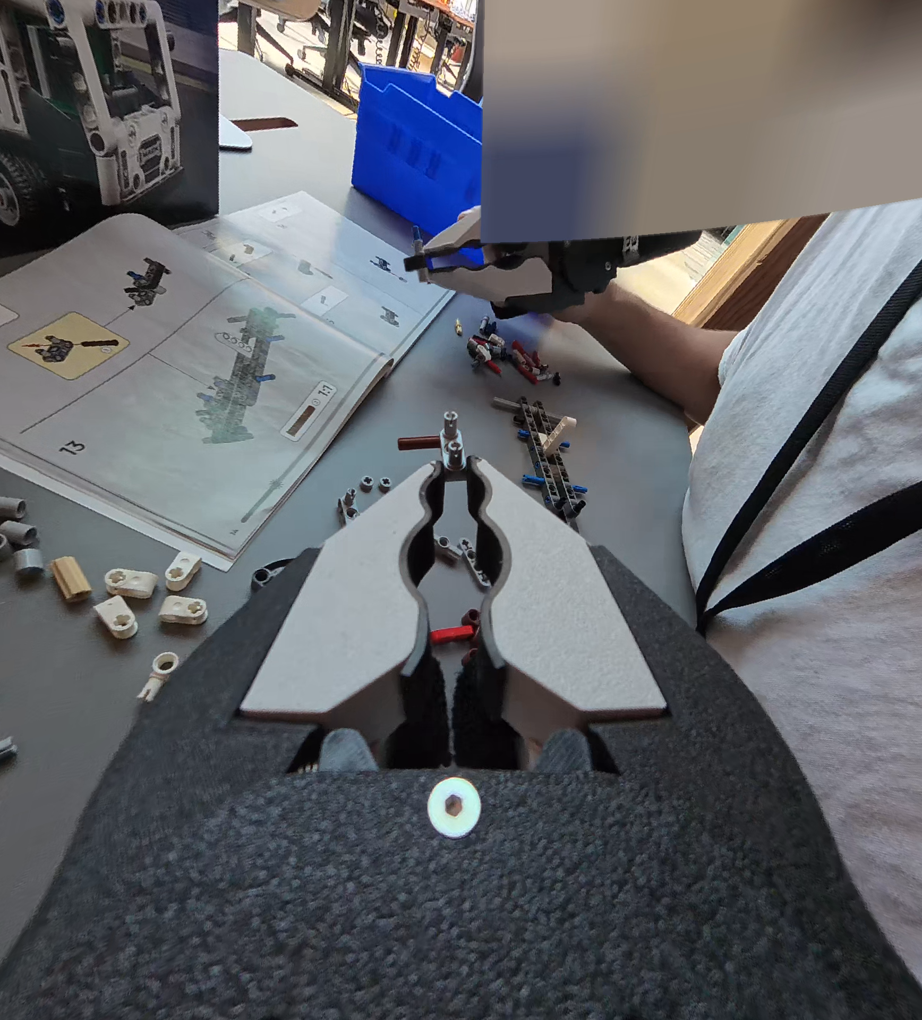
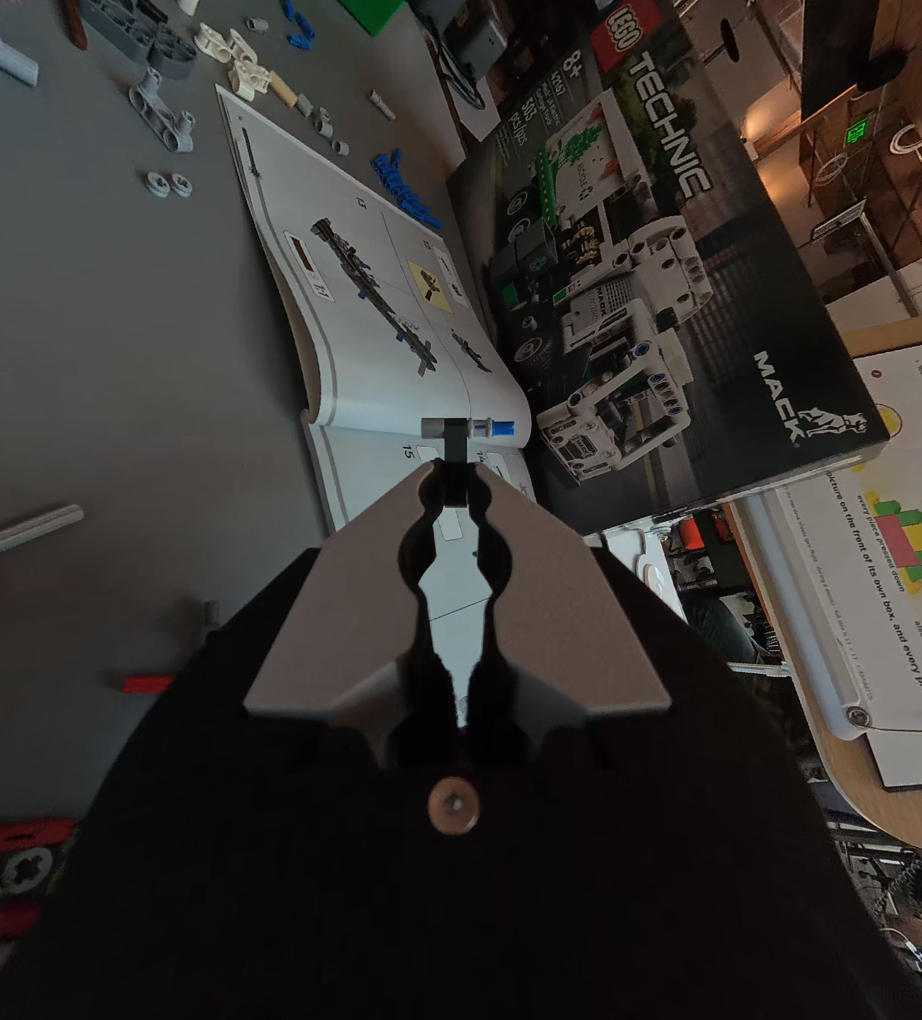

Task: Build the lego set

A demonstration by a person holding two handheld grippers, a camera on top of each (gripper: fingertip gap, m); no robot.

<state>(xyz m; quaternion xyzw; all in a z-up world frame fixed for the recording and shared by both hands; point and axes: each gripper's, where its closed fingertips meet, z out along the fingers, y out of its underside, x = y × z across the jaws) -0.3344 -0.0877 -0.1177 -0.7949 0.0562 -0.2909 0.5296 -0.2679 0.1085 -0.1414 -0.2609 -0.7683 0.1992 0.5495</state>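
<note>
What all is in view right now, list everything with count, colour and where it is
Instruction booklet: one, white, open on the grey table.
Set box: one, dark with truck picture, standing behind the booklet.
Storage bin: one, blue, beyond the booklet.
Chassis beam assembly: one, dark grey with blue pins, lying by the person's torso.
Cream connectors: about five, left of the left gripper.
Grey bushes: four, by the booklet corner.
Blue pins: a pile, beside the box.
Grey connector with brown axle: one, in the left gripper.
Black connector with blue-tipped pin: one, in the right gripper.

Grey table (image 1: 116,635) w/ desks (image 1: 392,33) behind, sunlit.
</note>
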